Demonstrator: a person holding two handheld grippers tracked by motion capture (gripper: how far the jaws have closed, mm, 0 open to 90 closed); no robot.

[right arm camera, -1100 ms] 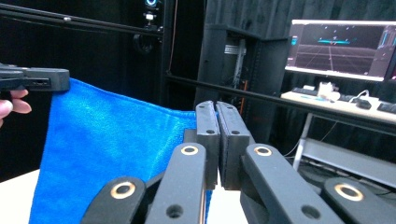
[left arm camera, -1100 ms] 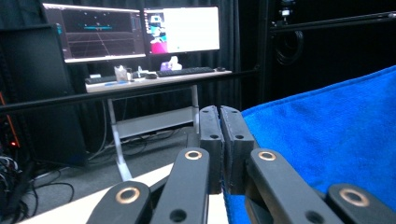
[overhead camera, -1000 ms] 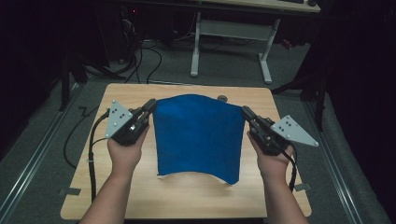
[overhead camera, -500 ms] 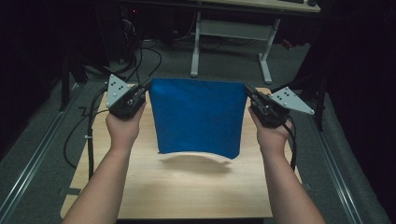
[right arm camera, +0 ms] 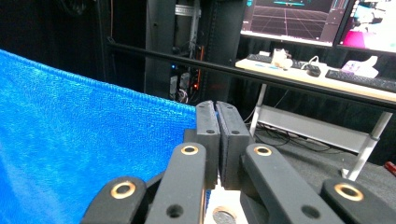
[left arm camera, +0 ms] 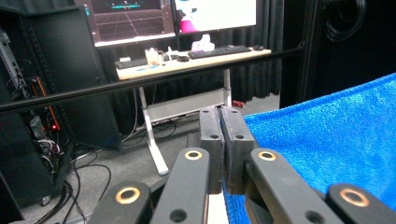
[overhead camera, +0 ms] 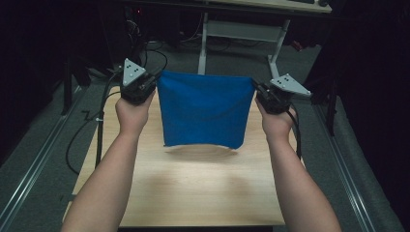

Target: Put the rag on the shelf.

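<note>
Above the far half of the wooden table [overhead camera: 193,193], a blue cloth [overhead camera: 205,113] hangs stretched between the two grippers, its lower edge clear of the tabletop and casting a shadow there. Each top corner is pinched: the left gripper [overhead camera: 153,83] has its jaws clamped together on one corner, the right gripper [overhead camera: 257,89] on the other. This looks like the lift-and-spread step of laying out or folding the cloth. The next move likely calls for lowering both hands evenly, keeping the top edge taut so the fabric lands flat. Beyond the table stand a desk [left arm camera: 187,63] with a keyboard [left arm camera: 219,51], lit monitors [left arm camera: 212,14], and dark curtains.
</note>
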